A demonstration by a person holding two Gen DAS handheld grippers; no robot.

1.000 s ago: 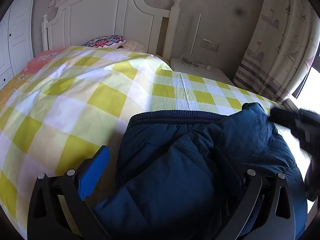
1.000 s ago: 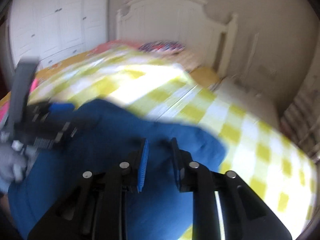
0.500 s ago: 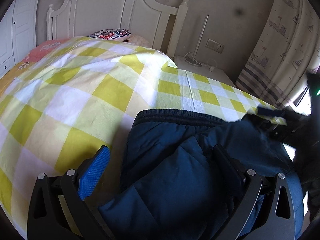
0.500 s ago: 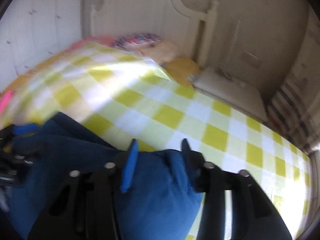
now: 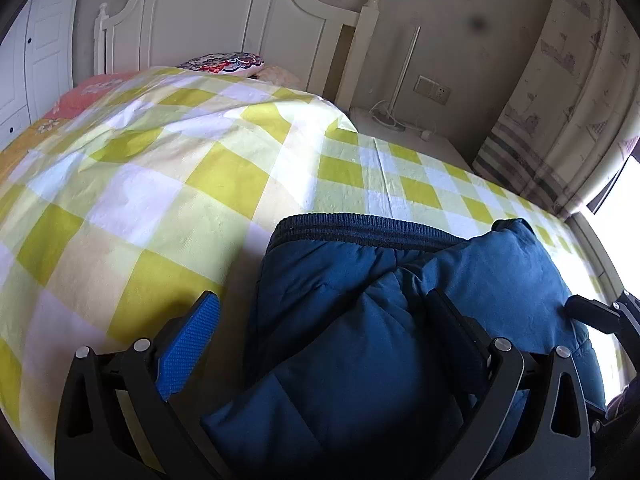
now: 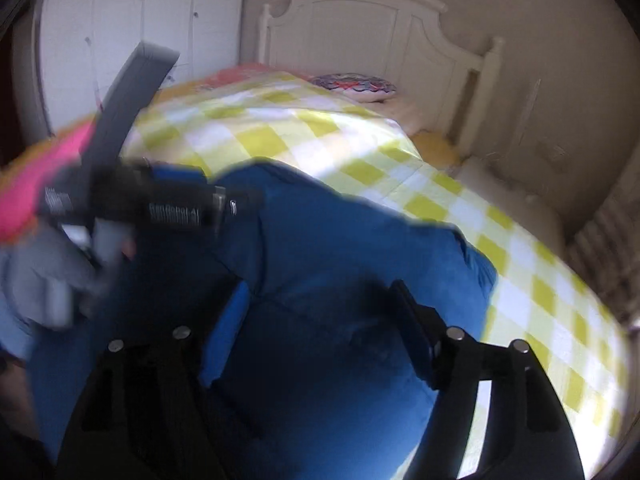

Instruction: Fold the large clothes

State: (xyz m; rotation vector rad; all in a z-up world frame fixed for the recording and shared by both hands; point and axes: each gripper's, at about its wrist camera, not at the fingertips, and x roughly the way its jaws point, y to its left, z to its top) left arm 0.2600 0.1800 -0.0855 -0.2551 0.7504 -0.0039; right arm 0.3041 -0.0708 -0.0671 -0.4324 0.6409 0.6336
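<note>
One dark blue padded jacket (image 5: 400, 320) lies on the bed, on the near part of the yellow-and-white checked cover (image 5: 168, 200), well short of the white headboard (image 5: 224, 20). It is quilted and puffy, with stitched seams across it and one ribbed knit band along the edge that faces the headboard. Two grippers work at it. The left gripper (image 5: 316, 332) has its jaws spread wide, one blue ridged pad over the cover just beside the jacket and the other finger over the puffy fabric; the pads do not press on anything. The right gripper (image 6: 320, 320) has just been opening its jaws, and they now stand apart above the jacket with the fabric between them but not pinched. In the right wrist view, the left tool shows blurred at the jacket's left side, in a grey-gloved hand (image 6: 44, 276). One patterned round cushion (image 5: 224, 63) sits against the headboard. One striped curtain (image 5: 560, 100) hangs to the right of the headboard.
</note>
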